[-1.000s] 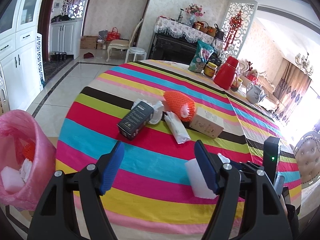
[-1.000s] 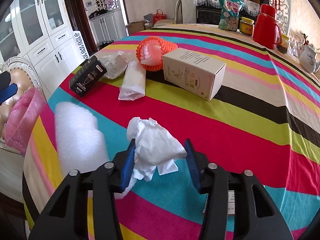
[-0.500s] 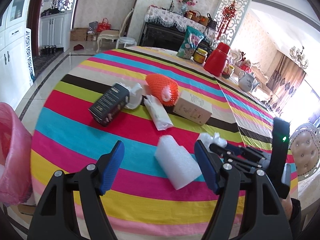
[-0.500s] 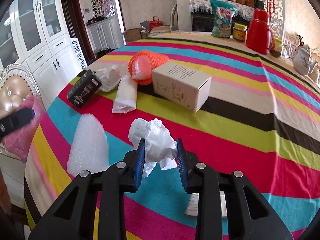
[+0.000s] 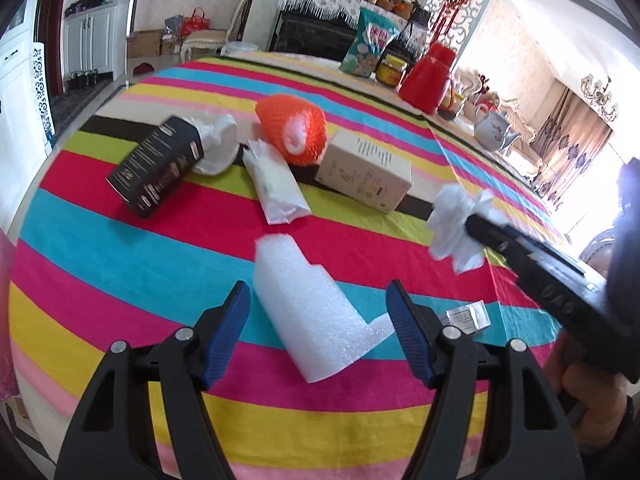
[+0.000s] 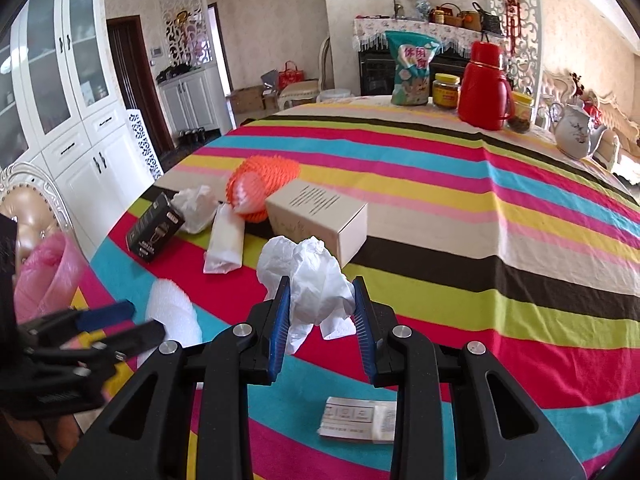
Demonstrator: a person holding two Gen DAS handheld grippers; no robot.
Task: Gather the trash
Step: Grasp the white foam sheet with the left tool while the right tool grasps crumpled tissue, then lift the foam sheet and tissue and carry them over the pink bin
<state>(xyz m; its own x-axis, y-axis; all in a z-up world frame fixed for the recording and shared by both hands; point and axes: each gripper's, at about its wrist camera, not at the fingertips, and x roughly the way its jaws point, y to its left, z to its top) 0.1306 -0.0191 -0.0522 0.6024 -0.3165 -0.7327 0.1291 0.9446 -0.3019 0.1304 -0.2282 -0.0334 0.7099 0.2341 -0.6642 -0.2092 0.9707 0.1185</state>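
Observation:
My right gripper [image 6: 319,312] is shut on a crumpled white tissue [image 6: 310,276] and holds it above the striped tablecloth [image 6: 460,216]; the tissue also shows in the left wrist view [image 5: 456,226]. My left gripper [image 5: 320,326] is open, its fingers either side of a white foam piece [image 5: 308,312] lying on the table. The foam piece shows in the right wrist view [image 6: 172,312] too. Further back lie a black box [image 5: 156,166], a white packet [image 5: 276,184], an orange foam net [image 5: 294,128] and a beige carton [image 5: 364,170].
A pink bin bag [image 6: 48,276] hangs at the table's left edge by a chair. A small silver sachet [image 5: 468,318] lies near the front. A red thermos [image 6: 484,86], snack bag [image 6: 412,68], jars and a teapot [image 6: 576,132] stand at the far side.
My left gripper has moved forward until its open fingers flank the foam piece. My right gripper has lifted the tissue off the table.

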